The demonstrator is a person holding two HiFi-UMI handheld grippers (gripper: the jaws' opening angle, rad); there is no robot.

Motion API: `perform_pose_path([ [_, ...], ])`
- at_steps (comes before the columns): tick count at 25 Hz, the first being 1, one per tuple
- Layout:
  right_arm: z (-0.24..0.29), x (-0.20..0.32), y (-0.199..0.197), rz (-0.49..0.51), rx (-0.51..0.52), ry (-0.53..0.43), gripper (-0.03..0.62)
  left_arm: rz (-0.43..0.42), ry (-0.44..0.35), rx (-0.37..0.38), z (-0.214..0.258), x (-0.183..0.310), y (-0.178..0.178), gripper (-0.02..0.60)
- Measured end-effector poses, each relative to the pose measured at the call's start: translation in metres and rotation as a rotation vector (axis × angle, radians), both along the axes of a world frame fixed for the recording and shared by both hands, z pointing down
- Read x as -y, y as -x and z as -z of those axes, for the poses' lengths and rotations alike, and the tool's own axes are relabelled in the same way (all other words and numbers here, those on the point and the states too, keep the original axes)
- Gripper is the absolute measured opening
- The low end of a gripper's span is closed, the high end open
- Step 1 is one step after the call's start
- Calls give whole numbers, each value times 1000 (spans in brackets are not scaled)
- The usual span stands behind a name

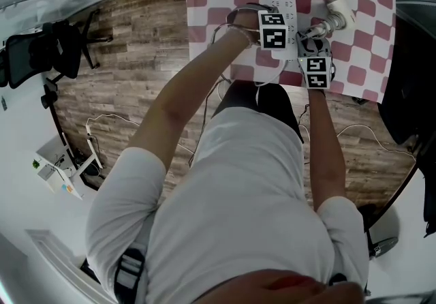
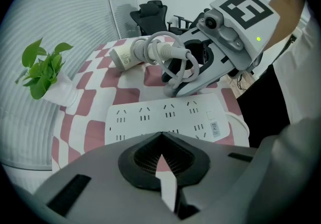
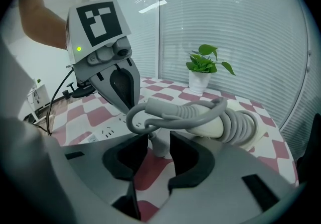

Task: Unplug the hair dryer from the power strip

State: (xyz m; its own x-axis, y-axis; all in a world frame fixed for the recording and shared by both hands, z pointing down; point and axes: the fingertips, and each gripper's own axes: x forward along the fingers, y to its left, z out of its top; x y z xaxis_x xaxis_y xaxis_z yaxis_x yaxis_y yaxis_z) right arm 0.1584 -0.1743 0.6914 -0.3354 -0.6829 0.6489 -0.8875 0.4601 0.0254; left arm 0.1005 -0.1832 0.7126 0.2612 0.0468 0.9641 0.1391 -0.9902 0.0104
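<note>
Left claw (image 2: 160, 140) is shut with its pads meeting and nothing between them, and sits low over the near edge of the power strip (image 2: 165, 117). All strip sockets in view are bare. Right claw (image 3: 159, 136) is closed narrowly on the white plug (image 3: 160, 150), which is clear of the strip, just past its far edge. The hair dryer (image 3: 223, 126) lies on the desk (image 3: 85, 112) beyond the strip, and its cord (image 3: 175, 110) is coiled round the handle and loops across the right claw's front. A potted plant (image 3: 203, 67) stands well beyond the strip's end. An office chair (image 2: 150, 14) is behind the desk.
</note>
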Motion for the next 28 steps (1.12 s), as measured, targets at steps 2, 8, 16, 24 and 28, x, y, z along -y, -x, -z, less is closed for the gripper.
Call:
perform_pose_path([
  [2, 0, -3, -1, 4, 2, 9, 149, 15, 2, -12, 0, 1, 0, 31],
  [8, -2, -17, -5, 0, 18, 36, 156, 49, -4, -34, 1, 2, 0, 31],
  [16, 8, -38, -10, -17, 38, 53, 156, 92, -31, -70, 1, 3, 0, 31],
  [24, 28, -58, -21, -63, 54, 47, 156, 160, -41, -133, 2, 1, 3, 31],
  [28, 51, -57, -30, -92, 62, 2, 146, 196, -45, -181, 8, -6, 8, 31],
])
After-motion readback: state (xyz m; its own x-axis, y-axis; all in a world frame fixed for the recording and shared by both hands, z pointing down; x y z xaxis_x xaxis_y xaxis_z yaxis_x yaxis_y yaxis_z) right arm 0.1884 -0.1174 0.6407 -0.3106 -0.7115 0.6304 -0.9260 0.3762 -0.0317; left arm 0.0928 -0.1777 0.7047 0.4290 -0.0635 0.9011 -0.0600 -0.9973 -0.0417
